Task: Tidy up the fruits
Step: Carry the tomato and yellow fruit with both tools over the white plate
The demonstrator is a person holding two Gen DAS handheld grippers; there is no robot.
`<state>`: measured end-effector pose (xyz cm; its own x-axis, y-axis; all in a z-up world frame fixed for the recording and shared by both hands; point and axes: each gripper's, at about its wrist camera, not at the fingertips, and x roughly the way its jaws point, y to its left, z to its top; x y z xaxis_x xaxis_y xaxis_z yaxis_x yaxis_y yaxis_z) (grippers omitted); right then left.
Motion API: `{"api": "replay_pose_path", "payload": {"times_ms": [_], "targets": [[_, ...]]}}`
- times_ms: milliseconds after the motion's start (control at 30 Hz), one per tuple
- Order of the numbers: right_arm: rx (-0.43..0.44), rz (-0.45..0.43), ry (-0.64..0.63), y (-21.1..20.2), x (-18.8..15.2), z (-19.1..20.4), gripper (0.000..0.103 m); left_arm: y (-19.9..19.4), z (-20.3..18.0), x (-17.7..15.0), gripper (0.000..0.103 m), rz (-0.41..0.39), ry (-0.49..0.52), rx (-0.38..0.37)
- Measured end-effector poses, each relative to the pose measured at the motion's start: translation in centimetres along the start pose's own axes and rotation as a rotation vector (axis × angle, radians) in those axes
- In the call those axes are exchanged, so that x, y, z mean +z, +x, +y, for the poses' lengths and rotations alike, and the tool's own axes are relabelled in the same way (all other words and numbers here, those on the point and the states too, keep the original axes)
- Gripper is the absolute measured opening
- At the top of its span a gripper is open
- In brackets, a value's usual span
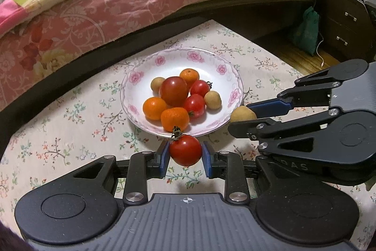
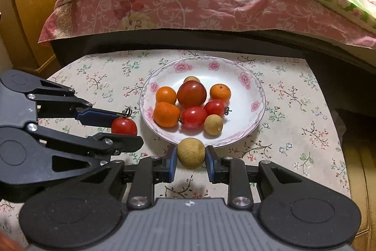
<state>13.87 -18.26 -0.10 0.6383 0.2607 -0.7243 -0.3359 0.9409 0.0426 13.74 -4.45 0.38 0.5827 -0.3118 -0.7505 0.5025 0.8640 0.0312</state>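
The left gripper (image 1: pixel 185 152) pinches a small red tomato (image 1: pixel 185 150) with a green stem between its blue pads, just short of the near rim of the flowered plate (image 1: pixel 225 77). The right gripper (image 2: pixel 190 158) holds a tan longan (image 2: pixel 190 156) between its pads, also just at the plate's near rim; in the right wrist view a sliver of gap shows on either side of the fruit, so how firmly it is clamped is hard to judge. From the left wrist view the longan (image 1: pixel 242 114) is half hidden behind the right gripper's lower finger.

On the plate lie a large tomato (image 2: pixel 191 93), two smaller red tomatoes, three oranges and two more longans; the far longan (image 2: pixel 191 79) is mostly hidden behind the large tomato in the right wrist view. The plate sits on a flower-print tablecloth (image 2: pixel 293 109), whose near edge is covered by the gripper bodies. Beyond the plate, a bed (image 2: pixel 211 6) with pink bedding is cut off by the fisheye borders.
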Motion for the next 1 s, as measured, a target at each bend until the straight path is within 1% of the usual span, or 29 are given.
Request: {"api": "replay_pose_path", "payload": {"times_ms": [100, 433, 600, 800, 1000], "targets": [[-0.004, -0.003, 0.003, 0.0, 0.2, -0.1, 0.027, 0.0, -0.1, 0.1, 0.035, -0.009, 0.013, 0.009], [-0.012, -0.019, 0.011, 0.3, 0.8, -0.1, 0.027, 0.1, 0.5, 0.7, 0.035, -0.022, -0.002, 0.017], [-0.004, -0.032, 0.051, 0.5, 1.9, -0.7, 0.027, 0.1, 1.2, 1.6, 0.035, -0.042, -0.024, 0.024], [-0.023, -0.05, 0.075, 1.2, 3.5, -1.3, 0.027, 0.8, 2.1, 3.1, 0.035, -0.064, -0.042, 0.029], [-0.026, -0.04, 0.11, 2.5, 4.4, -2.4, 0.027, 2.2, 2.5, 4.2, 0.035, -0.069, -0.042, 0.031]]}}
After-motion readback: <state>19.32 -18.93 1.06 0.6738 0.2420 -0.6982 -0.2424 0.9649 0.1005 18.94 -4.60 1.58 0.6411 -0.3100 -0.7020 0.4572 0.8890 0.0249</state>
